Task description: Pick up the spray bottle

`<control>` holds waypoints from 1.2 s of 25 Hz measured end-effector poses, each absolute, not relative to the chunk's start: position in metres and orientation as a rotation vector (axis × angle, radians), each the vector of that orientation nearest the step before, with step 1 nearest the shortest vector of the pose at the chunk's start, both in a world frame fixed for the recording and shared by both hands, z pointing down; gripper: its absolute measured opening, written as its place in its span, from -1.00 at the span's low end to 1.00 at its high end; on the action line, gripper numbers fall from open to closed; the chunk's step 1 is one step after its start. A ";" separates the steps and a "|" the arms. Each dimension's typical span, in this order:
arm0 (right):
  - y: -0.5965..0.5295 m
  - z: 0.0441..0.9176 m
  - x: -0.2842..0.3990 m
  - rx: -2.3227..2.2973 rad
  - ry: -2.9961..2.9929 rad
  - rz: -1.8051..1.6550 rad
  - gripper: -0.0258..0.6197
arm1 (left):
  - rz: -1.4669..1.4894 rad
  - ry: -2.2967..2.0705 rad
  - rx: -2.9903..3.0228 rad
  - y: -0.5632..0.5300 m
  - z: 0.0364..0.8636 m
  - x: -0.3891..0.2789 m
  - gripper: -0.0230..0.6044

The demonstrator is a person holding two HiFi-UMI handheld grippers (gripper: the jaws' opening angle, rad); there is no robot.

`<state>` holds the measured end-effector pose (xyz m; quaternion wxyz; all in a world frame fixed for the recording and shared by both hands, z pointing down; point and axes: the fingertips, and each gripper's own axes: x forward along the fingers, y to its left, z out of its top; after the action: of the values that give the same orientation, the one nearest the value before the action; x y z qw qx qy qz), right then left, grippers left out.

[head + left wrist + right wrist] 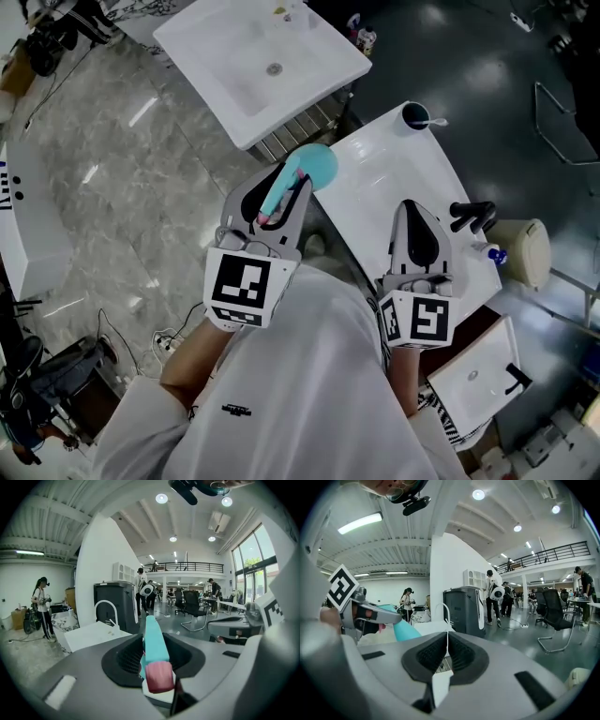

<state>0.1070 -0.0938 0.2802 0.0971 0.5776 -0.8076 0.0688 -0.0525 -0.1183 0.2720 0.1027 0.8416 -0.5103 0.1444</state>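
Jaws of the left gripper (279, 194) clamp the teal spray bottle (315, 166) lengthwise, body past their tips; the right gripper (414, 216) has its jaws together, empty.

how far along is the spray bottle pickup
Done: the left tool is clamped on the teal spray bottle, which looks clear of the white counter. In hand: holding it aloft. The right tool is shut and empty. Left: nothing visible.
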 end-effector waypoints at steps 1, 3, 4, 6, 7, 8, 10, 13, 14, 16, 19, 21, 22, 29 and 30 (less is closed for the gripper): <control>-0.090 0.278 0.107 1.714 -2.391 0.198 -0.90 | 0.418 -1.516 2.480 -0.115 0.269 -0.057 -0.52; -0.086 0.272 0.105 1.715 -2.393 0.176 -0.90 | 0.399 -1.540 2.475 -0.108 0.264 -0.065 -0.52; -0.084 0.270 0.104 1.713 -2.397 0.162 -0.90 | 0.390 -1.549 2.473 -0.105 0.262 -0.069 -0.52; -0.080 0.266 0.102 1.707 -2.403 0.138 -0.90 | 0.382 -1.550 2.471 -0.098 0.262 -0.074 -0.52; -0.079 0.265 0.101 1.705 -2.405 0.127 -0.90 | 0.382 -1.545 2.469 -0.094 0.264 -0.075 -0.52; -0.078 0.264 0.099 1.703 -2.406 0.119 -0.90 | 0.381 -1.542 2.468 -0.091 0.265 -0.076 -0.52; -0.076 0.262 0.096 1.704 -2.407 0.112 -0.90 | 0.386 -1.536 2.463 -0.085 0.268 -0.077 -0.52; -0.073 0.260 0.094 1.715 -2.413 0.105 -0.90 | 0.398 -1.529 2.462 -0.076 0.273 -0.078 -0.52; -0.073 0.260 0.094 1.718 -2.415 0.104 -0.90 | 0.403 -1.529 2.463 -0.075 0.274 -0.078 -0.52; -0.072 0.260 0.094 1.720 -2.414 0.105 -0.90 | 0.408 -1.530 2.463 -0.073 0.276 -0.079 -0.52; -0.071 0.262 0.095 1.716 -2.406 0.102 -0.90 | 0.405 -1.533 2.455 -0.072 0.277 -0.080 -0.52; -0.070 0.263 0.096 1.716 -2.403 0.106 -0.90 | 0.401 -1.532 2.452 -0.071 0.276 -0.079 -0.52; -0.069 0.263 0.096 1.716 -2.403 0.108 -0.90 | 0.399 -1.532 2.452 -0.071 0.275 -0.079 -0.52; -0.067 0.268 0.096 1.706 -2.403 0.119 -0.90 | 0.397 -1.536 2.446 -0.068 0.274 -0.079 -0.52; -0.066 0.269 0.096 1.704 -2.402 0.123 -0.90 | 0.399 -1.536 2.444 -0.068 0.274 -0.079 -0.52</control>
<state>0.0959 -0.0663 0.2688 0.0968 0.5754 -0.8111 0.0415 -0.0789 -0.0680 0.2742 0.1135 0.8333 -0.5237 0.1359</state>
